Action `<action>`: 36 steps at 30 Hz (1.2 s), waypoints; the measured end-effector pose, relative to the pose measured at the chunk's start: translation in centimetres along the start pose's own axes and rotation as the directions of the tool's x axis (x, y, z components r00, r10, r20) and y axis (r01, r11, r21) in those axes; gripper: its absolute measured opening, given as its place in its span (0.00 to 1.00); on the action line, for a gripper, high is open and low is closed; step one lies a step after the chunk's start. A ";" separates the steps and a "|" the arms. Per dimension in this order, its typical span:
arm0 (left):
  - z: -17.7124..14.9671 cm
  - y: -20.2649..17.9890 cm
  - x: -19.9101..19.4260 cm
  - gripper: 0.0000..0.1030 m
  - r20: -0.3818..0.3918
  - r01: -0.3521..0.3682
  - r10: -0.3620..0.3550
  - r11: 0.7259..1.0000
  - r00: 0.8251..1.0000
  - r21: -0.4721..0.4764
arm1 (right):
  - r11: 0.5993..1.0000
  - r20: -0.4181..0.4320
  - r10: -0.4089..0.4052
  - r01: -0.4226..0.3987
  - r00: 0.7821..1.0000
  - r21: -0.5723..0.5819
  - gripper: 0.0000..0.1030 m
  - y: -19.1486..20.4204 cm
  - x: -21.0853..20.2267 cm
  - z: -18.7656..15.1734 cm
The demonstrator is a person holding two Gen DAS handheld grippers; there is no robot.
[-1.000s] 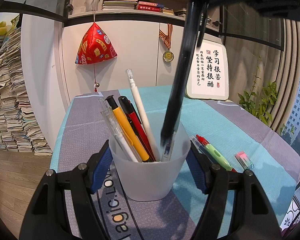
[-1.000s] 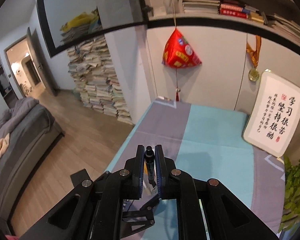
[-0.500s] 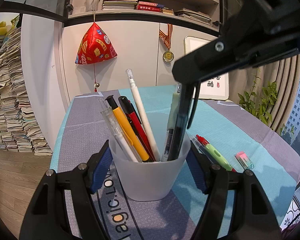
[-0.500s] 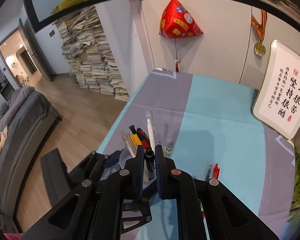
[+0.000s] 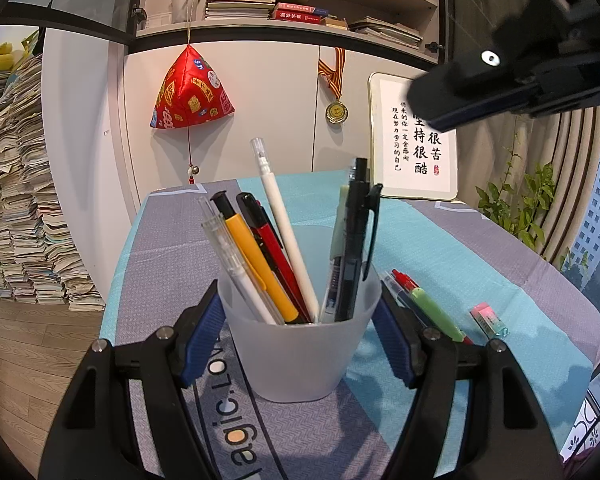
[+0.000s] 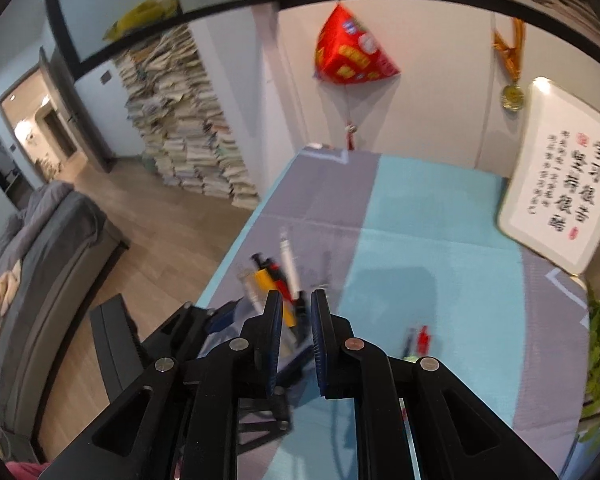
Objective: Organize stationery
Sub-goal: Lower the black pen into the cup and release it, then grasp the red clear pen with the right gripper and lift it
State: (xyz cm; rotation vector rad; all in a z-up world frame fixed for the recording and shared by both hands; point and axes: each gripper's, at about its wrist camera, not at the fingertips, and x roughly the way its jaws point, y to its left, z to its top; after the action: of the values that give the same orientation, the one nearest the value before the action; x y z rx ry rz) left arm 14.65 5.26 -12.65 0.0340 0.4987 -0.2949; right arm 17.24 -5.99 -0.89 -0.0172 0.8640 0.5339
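My left gripper (image 5: 298, 336) is shut on a frosted plastic cup (image 5: 300, 360), its blue pads pressing both sides. The cup stands on the tablecloth and holds yellow (image 5: 256, 264), red (image 5: 272, 256), white (image 5: 284, 224) and clear pens. A black pen (image 5: 354, 240) leans at its right side, free of any grip. My right gripper (image 6: 294, 308) hovers above the cup with its jaws slightly apart and nothing between them. One of its fingers (image 5: 480, 92) shows at the upper right. The right wrist view is blurred.
Right of the cup lie a green highlighter (image 5: 436, 308), a red-capped pen (image 5: 404, 280) and a pink-and-green eraser (image 5: 490, 320). A framed calligraphy board (image 5: 416, 148) leans at the back. A plant (image 5: 520, 208) stands right. The table's left edge drops to the floor beside paper stacks (image 5: 20, 200).
The right gripper lowered the black pen into the cup, let it go and drew off to the upper right. The left gripper and cup stayed still.
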 end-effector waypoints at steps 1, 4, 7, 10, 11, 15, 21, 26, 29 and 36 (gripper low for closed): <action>0.0 0.0 0.0 0.68 0.000 0.000 0.000 1.000 1.000 0.000 | 1.000 0.005 -0.016 0.016 1.000 0.013 0.12 -0.7 -0.3 -0.2; 0.0 0.0 0.0 0.68 0.000 0.000 0.000 1.000 1.000 0.000 | 0.997 -0.020 -0.060 0.061 0.998 0.053 0.13 -2.7 0.0 -1.0; 0.0 0.0 0.0 0.68 0.000 0.000 0.000 1.000 1.000 0.000 | 0.985 -0.111 -0.138 0.149 0.984 0.093 0.13 -5.3 2.5 -2.7; 0.0 0.0 0.0 0.68 0.000 0.001 -0.001 1.000 1.000 0.000 | 0.972 -0.188 -0.164 0.191 0.968 0.135 0.13 -7.4 5.0 -4.0; 0.0 0.0 0.0 0.68 0.000 0.001 -0.001 1.000 1.000 0.000 | 0.968 -0.210 -0.165 0.199 0.964 0.150 0.13 -8.0 5.8 -4.4; 0.0 0.0 0.0 0.68 0.000 0.000 0.000 1.000 1.000 0.000 | 0.958 -0.263 -0.155 0.209 0.952 0.195 0.13 -9.7 8.1 -5.3; 0.0 0.0 0.0 0.68 0.000 0.000 0.000 1.000 1.000 0.000 | 0.955 -0.280 -0.158 0.218 0.947 0.199 0.13 -10.2 9.7 -4.9; 0.0 0.0 0.0 0.68 0.000 0.001 -0.001 1.000 1.000 0.000 | 0.953 -0.299 -0.154 0.221 0.942 0.207 0.13 -10.4 10.7 -4.7; 0.0 0.0 0.0 0.68 0.000 0.001 -0.001 1.000 1.000 0.000 | 0.949 -0.317 -0.162 0.235 0.934 0.209 0.13 -10.7 11.4 -4.7; 0.0 0.0 0.0 0.68 0.000 0.001 -0.001 1.000 1.000 0.000 | 0.944 -0.346 -0.171 0.254 0.923 0.211 0.13 -10.9 12.8 -4.7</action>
State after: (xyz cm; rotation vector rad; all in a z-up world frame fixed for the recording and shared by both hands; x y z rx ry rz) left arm 14.66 5.28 -12.66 0.0341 0.4991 -0.2956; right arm 25.61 -10.90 -15.46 0.0344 1.2322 0.2120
